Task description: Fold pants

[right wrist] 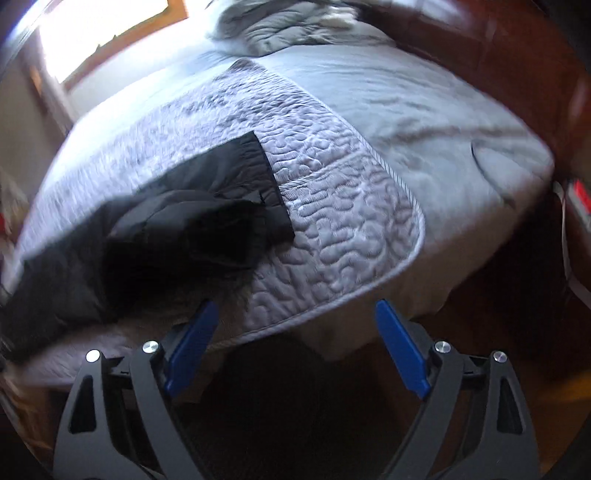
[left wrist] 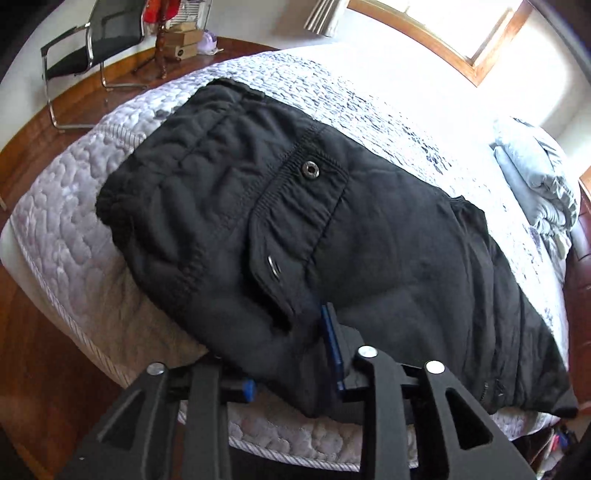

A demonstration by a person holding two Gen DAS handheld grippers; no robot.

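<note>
Left gripper [left wrist: 295, 354] jaws narrow (cloth between), right gripper [right wrist: 295, 332] spread wide

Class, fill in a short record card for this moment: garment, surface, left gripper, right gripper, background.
garment: black pants, lying flat, pocket flap with snap up
surface: quilted bed cover
left gripper: pants fabric between its fingers at the near edge
right gripper: open, holding nothing, by the bed corner
background: chair, window, folded grey bedding

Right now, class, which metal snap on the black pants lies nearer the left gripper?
The lower snap, on the pocket flap's edge; the other snap sits higher up.
</note>
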